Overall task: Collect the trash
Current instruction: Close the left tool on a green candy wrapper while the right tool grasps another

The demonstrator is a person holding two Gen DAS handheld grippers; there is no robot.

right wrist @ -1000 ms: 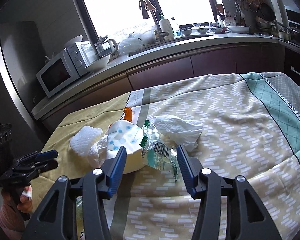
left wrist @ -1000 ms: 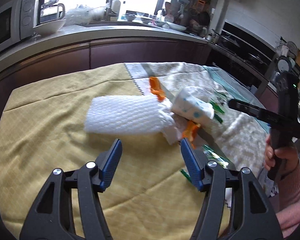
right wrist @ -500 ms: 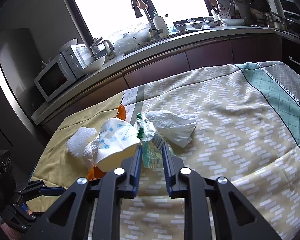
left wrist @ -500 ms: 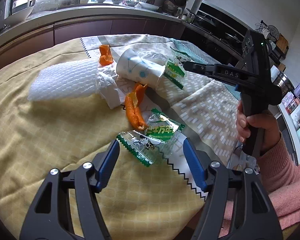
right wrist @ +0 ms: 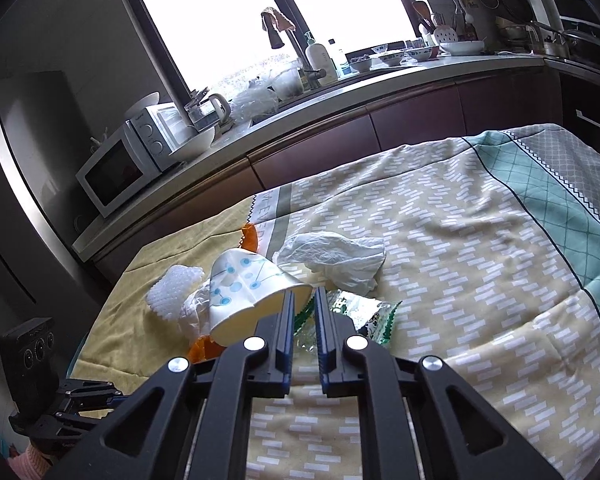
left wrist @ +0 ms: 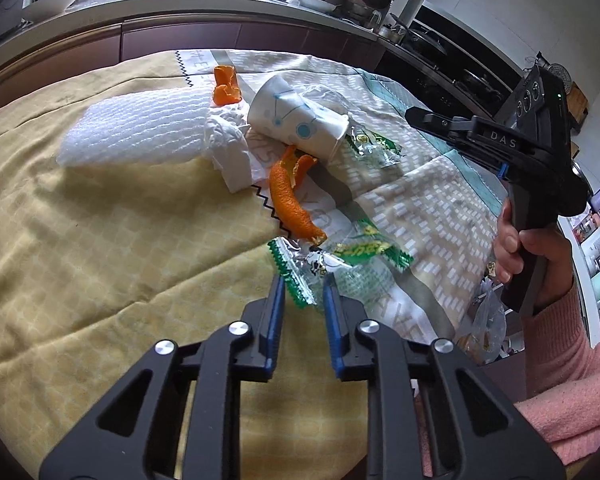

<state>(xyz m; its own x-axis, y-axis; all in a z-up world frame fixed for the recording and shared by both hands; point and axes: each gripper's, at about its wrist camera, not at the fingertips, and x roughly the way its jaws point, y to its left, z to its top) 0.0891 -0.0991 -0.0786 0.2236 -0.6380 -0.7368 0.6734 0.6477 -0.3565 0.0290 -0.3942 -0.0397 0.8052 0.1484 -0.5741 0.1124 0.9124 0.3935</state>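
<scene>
Trash is seen scattered in a loose heap across the tablecloth [left wrist: 100, 216], mostly in the upper middle of the left wrist view: a paper cup [left wrist: 298, 120] on its side, a long orange peel [left wrist: 290, 196] just below it, a smaller peel piece [left wrist: 226, 86] above, a crumpled tissue [left wrist: 228, 148] and a white foam sheet [left wrist: 136, 128] to the left. Nothing can be judged as collected yet, and no bin is visible. The left gripper [left wrist: 304, 284] is drawn nearly together on the edge of a green-and-clear snack wrapper [left wrist: 300, 268] at the centre of that view, so a first pickup seems to be under way. In the right wrist view, the right gripper [right wrist: 304, 300] is likewise nearly closed around a second wrapper [right wrist: 360, 312], beside the cup rim, with a white plastic bag [right wrist: 332, 256] lying just beyond. Almost everything is judged still to be gathered.
</scene>
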